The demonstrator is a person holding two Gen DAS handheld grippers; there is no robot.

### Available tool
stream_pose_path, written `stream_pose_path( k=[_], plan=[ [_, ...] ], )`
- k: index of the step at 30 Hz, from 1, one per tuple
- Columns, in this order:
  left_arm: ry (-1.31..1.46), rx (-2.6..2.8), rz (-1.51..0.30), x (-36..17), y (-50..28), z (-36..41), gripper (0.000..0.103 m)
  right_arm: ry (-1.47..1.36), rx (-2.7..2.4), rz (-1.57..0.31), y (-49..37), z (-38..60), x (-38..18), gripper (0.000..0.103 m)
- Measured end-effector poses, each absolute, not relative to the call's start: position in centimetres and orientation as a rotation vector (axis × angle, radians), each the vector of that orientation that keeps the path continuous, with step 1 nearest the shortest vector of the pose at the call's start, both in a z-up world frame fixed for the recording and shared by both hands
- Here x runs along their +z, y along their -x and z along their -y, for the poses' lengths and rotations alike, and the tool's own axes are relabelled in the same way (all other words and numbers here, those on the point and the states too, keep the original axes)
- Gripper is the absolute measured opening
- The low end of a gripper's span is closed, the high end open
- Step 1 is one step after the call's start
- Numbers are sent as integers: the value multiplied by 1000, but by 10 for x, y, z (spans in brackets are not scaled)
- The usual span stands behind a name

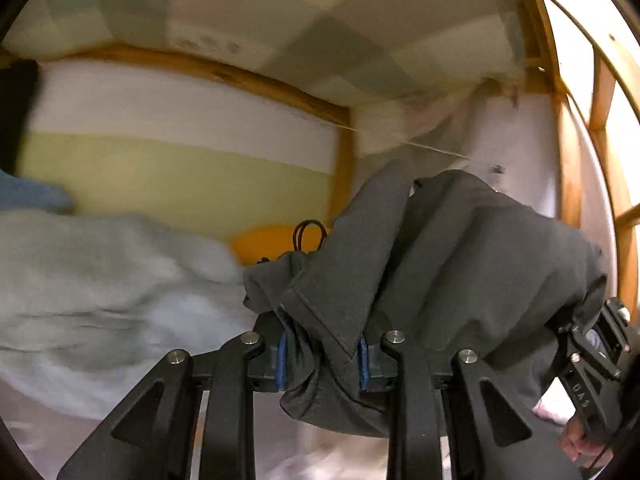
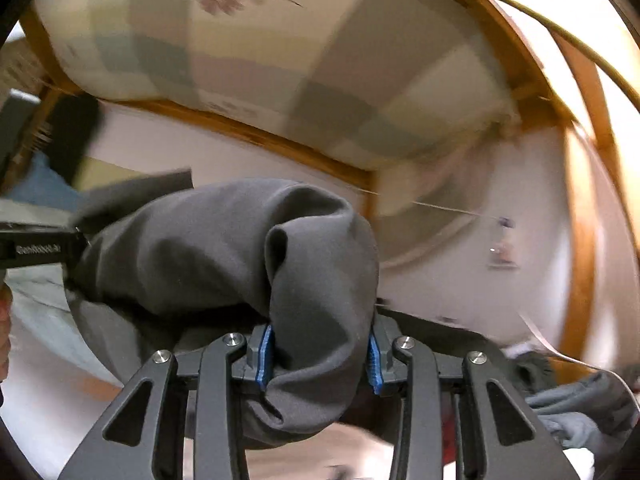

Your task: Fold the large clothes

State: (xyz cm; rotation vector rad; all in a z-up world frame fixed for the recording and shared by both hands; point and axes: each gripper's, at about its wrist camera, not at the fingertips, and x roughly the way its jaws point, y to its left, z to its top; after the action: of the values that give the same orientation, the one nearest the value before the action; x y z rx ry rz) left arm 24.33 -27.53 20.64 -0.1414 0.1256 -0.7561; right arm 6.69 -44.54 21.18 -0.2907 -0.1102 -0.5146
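Bunching up at lower centre of the left wrist view, the dark grey garment (image 1: 440,248) is pinched between the blue pads (image 1: 282,360) of the left hand-held gripper (image 1: 322,360), its hemmed edge hanging down between them. At lower centre of the right wrist view, the right hand-held gripper (image 2: 318,364) clamps another thick fold of the same cloth, which mounds across the middle of the frame. Behind, a checked mattress (image 2: 320,52) sits in a wooden bunk frame (image 2: 248,132) in the upper half, and pale bedding (image 1: 100,280) lies at left in the left view.
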Motion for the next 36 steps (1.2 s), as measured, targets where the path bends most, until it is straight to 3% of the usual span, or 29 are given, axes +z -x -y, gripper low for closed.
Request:
stream_pose_path(
  k=[2,4,5,6,9,11,12,13,16,19,22,25,26,30,36],
  plan=[
    [176,-838,-372,163,-296,332,28,255,-605,27,-86,485,189,39],
    [149,-821,-662,99,-335,380,28,194,-655,-183,-115,528,150,39],
    [125,-781,-705,71,-339,391,32,169,-665,-314,-129,547,126,39],
    [120,-788,-679,59,-335,393,40,135,-671,-393,-134,564,101,39],
    [100,-778,-625,64,-321,382,52,69,-646,-317,-113,563,106,43],
    [110,-760,-679,66,-329,371,68,64,-637,-351,-118,563,105,49],
    [104,-725,-685,65,-333,376,84,42,-644,-359,-119,567,103,50],
    [104,-693,-671,69,-333,370,91,12,-643,-354,-119,568,104,51],
    [84,-628,-595,81,-319,345,91,-87,-631,-381,-114,572,106,65],
    [108,-564,-526,97,-300,314,91,-117,-601,-363,-96,567,102,72],
    [54,-545,-376,118,-262,286,93,-156,-555,-334,-74,551,102,95],
    [3,-542,-255,134,-223,265,102,-194,-480,-294,-52,525,107,97],
    [-9,-543,-219,138,-210,258,103,-188,-454,-278,-46,513,110,103],
    [-89,-476,-46,137,-156,231,103,-128,-392,-247,-37,470,113,103],
    [-74,-443,-95,95,-152,201,103,-74,-426,-255,-50,425,89,103]
  ],
)
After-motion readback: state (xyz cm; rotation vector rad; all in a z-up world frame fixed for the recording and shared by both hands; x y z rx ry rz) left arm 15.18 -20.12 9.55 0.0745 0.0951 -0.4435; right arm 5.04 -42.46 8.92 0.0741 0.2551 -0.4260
